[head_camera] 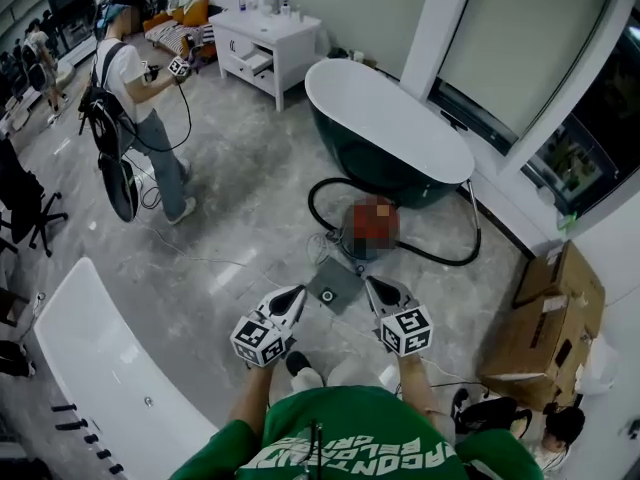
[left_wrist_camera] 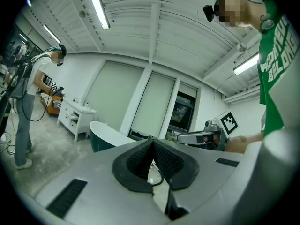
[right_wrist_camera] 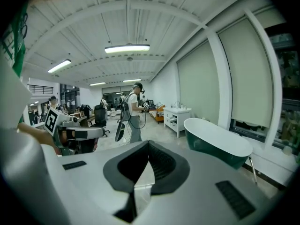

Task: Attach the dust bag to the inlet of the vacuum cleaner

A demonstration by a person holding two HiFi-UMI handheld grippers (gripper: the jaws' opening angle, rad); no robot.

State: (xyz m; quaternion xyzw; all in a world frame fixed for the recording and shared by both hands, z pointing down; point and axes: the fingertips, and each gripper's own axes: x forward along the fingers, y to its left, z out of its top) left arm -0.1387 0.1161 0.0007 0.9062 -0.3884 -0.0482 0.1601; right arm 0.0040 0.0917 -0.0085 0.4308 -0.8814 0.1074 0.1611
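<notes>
In the head view a flat grey dust bag (head_camera: 338, 280) with a round hole lies on the floor just ahead of me. Beyond it stands the vacuum cleaner (head_camera: 352, 244), mostly under a mosaic patch, its black hose (head_camera: 440, 256) looping round it. My left gripper (head_camera: 298, 294) hovers at the bag's left edge and my right gripper (head_camera: 370, 284) at its right edge. Both sets of jaws are shut with nothing in them. The left gripper view shows its pads (left_wrist_camera: 140, 161) meeting at the tip. The right gripper view shows its pads (right_wrist_camera: 161, 165) closed the same way.
A dark green bathtub (head_camera: 385, 128) stands behind the vacuum. A white tub (head_camera: 90, 358) is at my lower left and a white cabinet (head_camera: 262, 43) at the back. Cardboard boxes (head_camera: 545, 328) sit on the right. Another person (head_camera: 140, 108) stands far left. Thin cables cross the floor.
</notes>
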